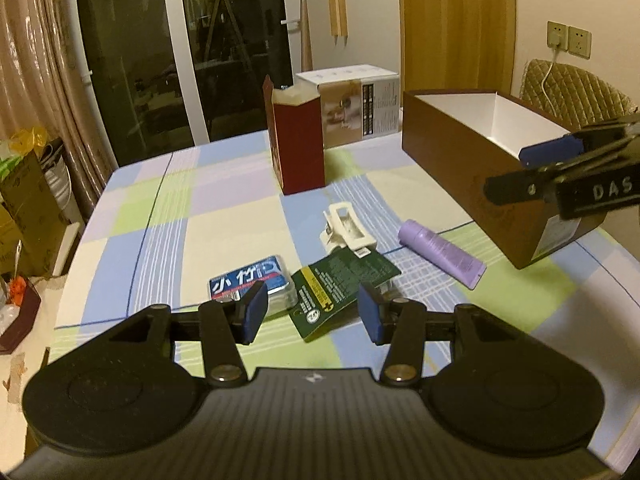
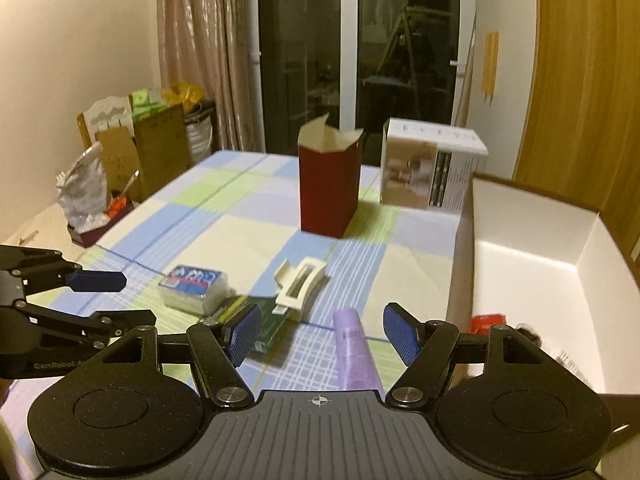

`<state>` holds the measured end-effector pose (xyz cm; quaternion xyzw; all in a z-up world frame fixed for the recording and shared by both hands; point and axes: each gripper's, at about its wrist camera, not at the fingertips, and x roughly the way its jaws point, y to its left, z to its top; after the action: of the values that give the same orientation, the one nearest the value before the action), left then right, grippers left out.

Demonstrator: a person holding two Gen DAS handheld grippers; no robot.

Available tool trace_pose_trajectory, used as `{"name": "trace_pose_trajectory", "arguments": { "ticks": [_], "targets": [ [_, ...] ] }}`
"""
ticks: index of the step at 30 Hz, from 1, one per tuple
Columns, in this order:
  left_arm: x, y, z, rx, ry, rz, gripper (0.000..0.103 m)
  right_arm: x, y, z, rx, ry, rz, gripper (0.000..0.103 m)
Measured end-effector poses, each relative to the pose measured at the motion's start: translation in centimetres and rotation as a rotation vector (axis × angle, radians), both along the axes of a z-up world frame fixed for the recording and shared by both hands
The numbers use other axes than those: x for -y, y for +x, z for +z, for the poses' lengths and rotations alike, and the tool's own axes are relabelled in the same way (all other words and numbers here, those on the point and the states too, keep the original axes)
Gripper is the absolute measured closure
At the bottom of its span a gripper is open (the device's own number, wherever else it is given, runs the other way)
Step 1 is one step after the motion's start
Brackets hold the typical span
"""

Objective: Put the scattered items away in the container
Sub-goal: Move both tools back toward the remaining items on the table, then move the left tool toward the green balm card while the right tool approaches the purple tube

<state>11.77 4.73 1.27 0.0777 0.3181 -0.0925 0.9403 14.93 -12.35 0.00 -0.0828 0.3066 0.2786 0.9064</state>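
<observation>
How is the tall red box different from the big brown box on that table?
The red box stands upright, tall and narrow; the brown box lies low and long. The red box's inside looks tan, with its top flaps sticking up; the brown box's inside is white, with no flaps showing. The red box's contents are hidden; the brown box already holds something red in a near corner. Both are open at the top and rest on the checked tablecloth.

The right gripper (image 1: 560, 172) has "DAS" on its side, the left gripper (image 2: 100, 300) reads "GenRobot", and the blue packet's (image 1: 250, 278) lettering is too blurry.
</observation>
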Motion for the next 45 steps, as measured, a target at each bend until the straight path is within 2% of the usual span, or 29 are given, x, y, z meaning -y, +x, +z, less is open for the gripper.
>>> {"name": "trace_pose_trajectory", "arguments": {
  "ticks": [10,18,29,37,45],
  "targets": [
    [0.6,0.6,-2.8,-0.08,-0.032,-0.024,0.059,0.6,0.1,-3.3,-0.056,-0.03,-0.015,0.029],
    [1.2,1.1,-4.1,-0.125,-0.052,-0.022,0.059,1.3,-0.1,-4.5,-0.09,-0.027,-0.029,0.029],
    [1.8,1.3,-4.8,-0.151,-0.04,-0.023,0.059,2.2,-0.2,-5.7,-0.118,-0.038,-0.047,0.029],
    [2.4,2.1,-5.7,-0.178,-0.058,-0.016,0.059,2.3,1.0,-6.6,-0.128,-0.037,-0.057,0.029],
    [3.4,2.7,-6.6,-0.184,-0.035,-0.03,0.059,0.5,2.9,-6.9,-0.112,-0.07,-0.032,0.029]
  ]
}}
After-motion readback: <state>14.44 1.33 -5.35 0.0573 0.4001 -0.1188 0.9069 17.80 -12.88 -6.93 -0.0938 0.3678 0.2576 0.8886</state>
